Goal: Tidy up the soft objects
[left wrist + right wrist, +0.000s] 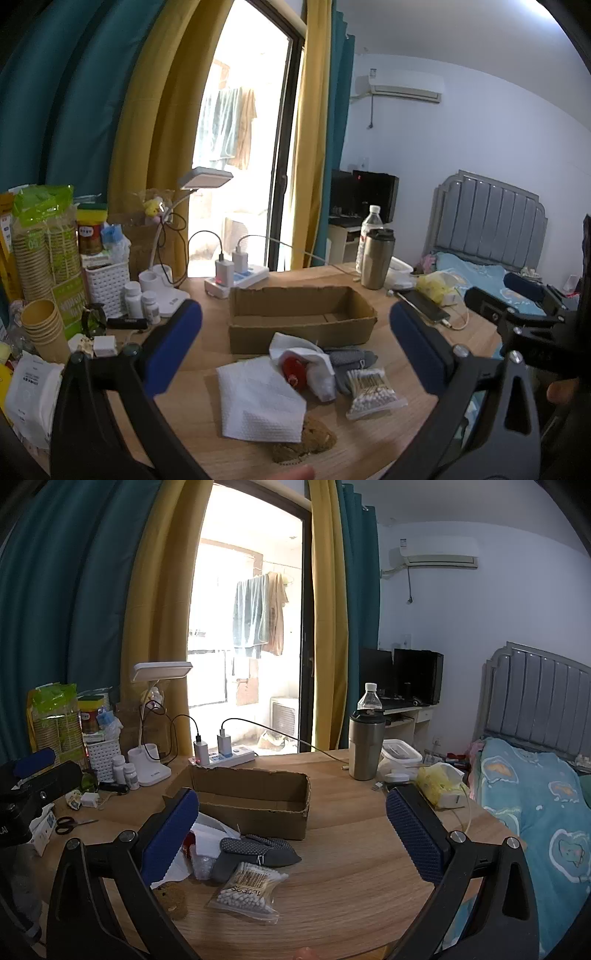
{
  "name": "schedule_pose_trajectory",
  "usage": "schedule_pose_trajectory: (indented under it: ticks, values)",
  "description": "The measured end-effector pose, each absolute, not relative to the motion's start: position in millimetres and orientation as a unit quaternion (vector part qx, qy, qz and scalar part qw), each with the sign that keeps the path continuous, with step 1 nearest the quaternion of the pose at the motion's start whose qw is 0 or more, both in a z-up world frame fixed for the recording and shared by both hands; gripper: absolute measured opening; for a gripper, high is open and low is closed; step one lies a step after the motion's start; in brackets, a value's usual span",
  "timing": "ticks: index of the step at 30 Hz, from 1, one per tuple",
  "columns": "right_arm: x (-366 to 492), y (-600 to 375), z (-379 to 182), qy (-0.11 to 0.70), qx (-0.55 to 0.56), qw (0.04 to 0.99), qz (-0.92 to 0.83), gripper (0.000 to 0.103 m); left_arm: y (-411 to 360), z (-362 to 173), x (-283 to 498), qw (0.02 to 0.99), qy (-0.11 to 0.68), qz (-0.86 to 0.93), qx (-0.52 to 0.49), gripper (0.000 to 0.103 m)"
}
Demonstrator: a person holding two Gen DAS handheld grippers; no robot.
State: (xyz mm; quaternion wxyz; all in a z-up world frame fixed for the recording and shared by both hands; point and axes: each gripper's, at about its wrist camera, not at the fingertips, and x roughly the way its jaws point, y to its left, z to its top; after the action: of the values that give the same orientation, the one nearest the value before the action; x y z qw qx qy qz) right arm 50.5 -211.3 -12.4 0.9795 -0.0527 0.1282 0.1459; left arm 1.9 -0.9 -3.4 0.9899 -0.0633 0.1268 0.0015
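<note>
A low open cardboard box (301, 317) (255, 801) sits mid-table, nothing visible inside. In front of it lies a heap: a white paper towel (258, 398), a brown plush toy (314, 439) (171, 899), a red item in white wrapping (295, 369), a grey dotted sock (349, 360) (258, 849) and a bag of cotton swabs (373, 393) (247, 891). My left gripper (295, 350) hovers open over the heap. My right gripper (291, 830) is open too, the heap at its left finger. Neither holds anything.
The wooden table (351, 886) carries a steel tumbler (365, 747), water bottle (368, 698), power strip (221, 757), desk lamp (147, 760), pill bottles (142, 302), paper cups (40, 325), scissors (70, 823) and a yellow tissue pack (439, 782). A bed (535, 805) stands right.
</note>
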Motion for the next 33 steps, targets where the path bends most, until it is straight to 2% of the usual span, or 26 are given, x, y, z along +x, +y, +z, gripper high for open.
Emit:
schedule_pose_trajectory:
  ticks: [33]
  values:
    - [48.1, -206.7, -10.5, 0.126, -0.061, 0.979, 0.148, 0.103, 2.7, -2.8, -1.0, 0.990, 0.126, -0.005, -0.069, 0.103]
